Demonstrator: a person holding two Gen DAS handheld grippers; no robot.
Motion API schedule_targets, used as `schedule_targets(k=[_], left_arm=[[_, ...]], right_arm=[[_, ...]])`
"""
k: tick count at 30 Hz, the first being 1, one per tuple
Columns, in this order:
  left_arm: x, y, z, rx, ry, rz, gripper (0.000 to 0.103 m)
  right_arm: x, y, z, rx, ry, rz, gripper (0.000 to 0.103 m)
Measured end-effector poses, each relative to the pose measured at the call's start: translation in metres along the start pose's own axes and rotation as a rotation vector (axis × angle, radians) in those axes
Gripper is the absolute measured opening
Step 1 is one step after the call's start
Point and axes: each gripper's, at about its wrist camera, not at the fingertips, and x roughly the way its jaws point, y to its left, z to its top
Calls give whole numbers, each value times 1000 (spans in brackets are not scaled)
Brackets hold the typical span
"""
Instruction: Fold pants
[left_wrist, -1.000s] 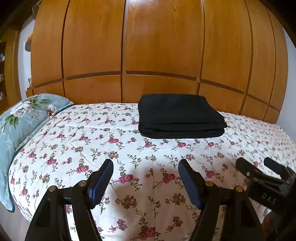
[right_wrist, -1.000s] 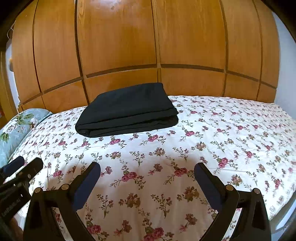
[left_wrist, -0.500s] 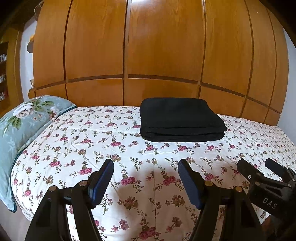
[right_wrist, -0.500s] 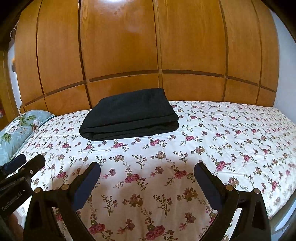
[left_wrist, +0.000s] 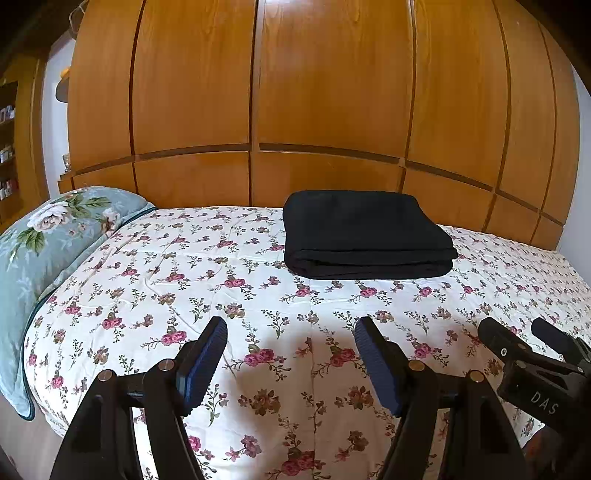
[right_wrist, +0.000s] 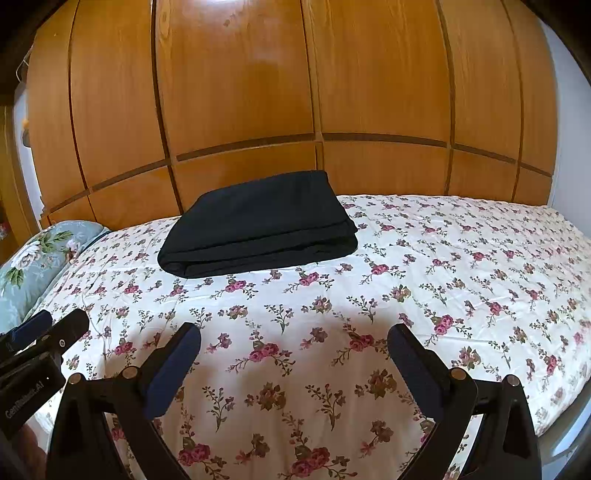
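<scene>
Pants, black, folded, centre frame on floral bed; left gripper and right gripper agape, empty, bases cut off at lower edge

Both grippers tilted up slightly; pants sit lower in frame.

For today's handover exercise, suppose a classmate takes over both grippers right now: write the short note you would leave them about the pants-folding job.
Left gripper: open, empty, held above the near part of the bed, touching nothing.
Right gripper: open, empty, also above the near part of the bed.
Black pants: lying on the floral bedspread toward the far side, near the wooden panels, already in a neat stacked rectangle with layered edges facing us. The pillow lies at the left end.
Done: the folding looks complete.
Left: probably nothing beyond a check that the layers are even; otherwise end the run.
</scene>
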Motion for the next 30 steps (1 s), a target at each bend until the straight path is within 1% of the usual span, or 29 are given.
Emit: schedule_targets(k=[30], left_arm=[[7, 1, -3, 1, 32, -1, 73]], right_arm=[[6, 2, -3, 10, 29, 9, 101]])
